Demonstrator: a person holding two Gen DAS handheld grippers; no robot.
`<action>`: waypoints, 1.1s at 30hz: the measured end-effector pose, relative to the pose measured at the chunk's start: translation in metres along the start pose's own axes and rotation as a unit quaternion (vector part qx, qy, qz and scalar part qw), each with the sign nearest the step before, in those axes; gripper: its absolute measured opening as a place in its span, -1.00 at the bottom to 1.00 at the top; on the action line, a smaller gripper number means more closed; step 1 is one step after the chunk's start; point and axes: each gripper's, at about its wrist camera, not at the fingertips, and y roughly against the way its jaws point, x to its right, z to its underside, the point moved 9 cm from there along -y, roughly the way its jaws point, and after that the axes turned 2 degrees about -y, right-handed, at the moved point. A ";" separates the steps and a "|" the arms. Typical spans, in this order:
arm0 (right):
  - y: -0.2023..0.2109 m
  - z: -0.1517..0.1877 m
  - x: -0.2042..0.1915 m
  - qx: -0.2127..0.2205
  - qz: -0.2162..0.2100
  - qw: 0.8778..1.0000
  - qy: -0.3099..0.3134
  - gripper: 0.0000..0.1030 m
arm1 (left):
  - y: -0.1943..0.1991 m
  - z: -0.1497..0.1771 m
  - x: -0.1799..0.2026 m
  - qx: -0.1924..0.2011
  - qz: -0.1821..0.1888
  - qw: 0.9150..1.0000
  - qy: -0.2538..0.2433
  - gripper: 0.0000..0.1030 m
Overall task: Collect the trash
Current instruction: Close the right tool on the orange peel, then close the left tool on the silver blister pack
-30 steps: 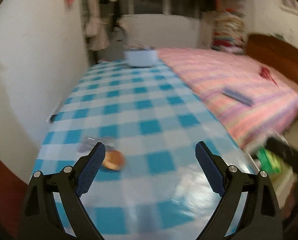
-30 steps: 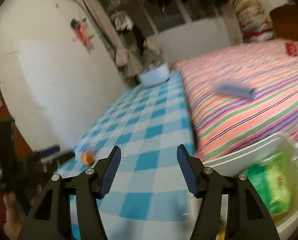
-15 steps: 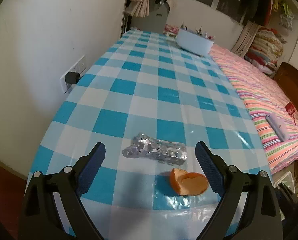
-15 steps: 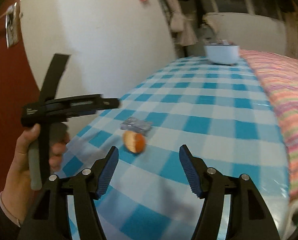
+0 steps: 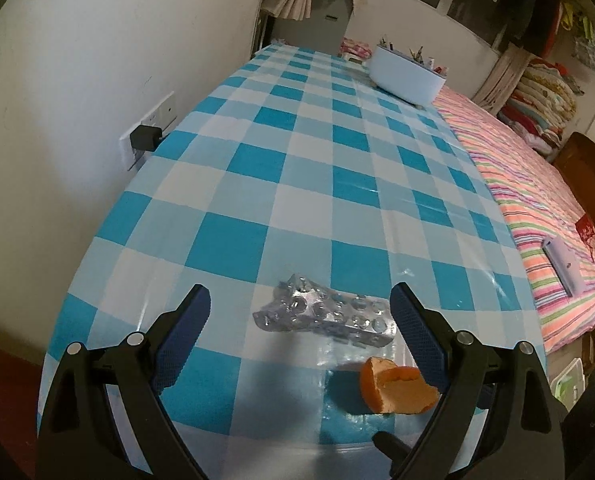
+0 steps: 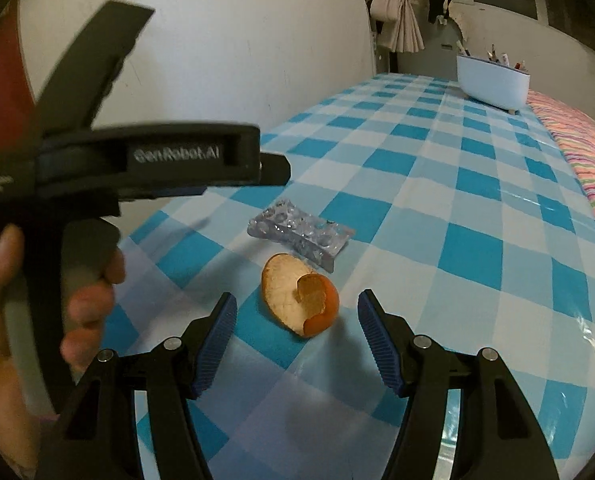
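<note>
A crumpled silver blister pack (image 5: 325, 318) and a curled piece of orange peel (image 5: 393, 386) lie close together near the front end of the blue-checked table (image 5: 297, 184). My left gripper (image 5: 300, 308) is open, and the pack lies just ahead of its fingertips, untouched. My right gripper (image 6: 297, 306) is open over the peel (image 6: 293, 300), which lies between its blue pads with a gap on each side. In the right wrist view the pack (image 6: 301, 234) sits just behind the peel. A hand (image 6: 1, 280) holds the left tool at the left edge of that view.
A pale tub of pens (image 5: 407, 80) stands at the table's far end. A striped bed (image 5: 537, 184) runs along the right side, with a flat box (image 5: 563, 268) on it. A wall with a socket and black plug (image 5: 147, 138) borders the left.
Both views swung from the bed side to the table's near end. The white bin with the green packet left the right view. The right gripper closed in on the peel and its jaws opened slightly.
</note>
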 end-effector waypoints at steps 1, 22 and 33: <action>-0.002 0.000 -0.001 -0.002 0.001 1.000 0.001 0.19 | 0.000 0.000 -0.001 0.000 -0.003 1.000 0.000 0.75; -0.022 -0.002 0.000 -0.028 -0.003 1.000 0.009 -0.45 | -0.028 0.011 0.000 -0.036 -0.032 0.999 -0.004 0.75; 0.002 0.004 0.021 -0.013 -0.019 0.999 -0.030 -0.48 | -0.040 0.020 0.016 -0.056 -0.051 0.996 -0.036 0.75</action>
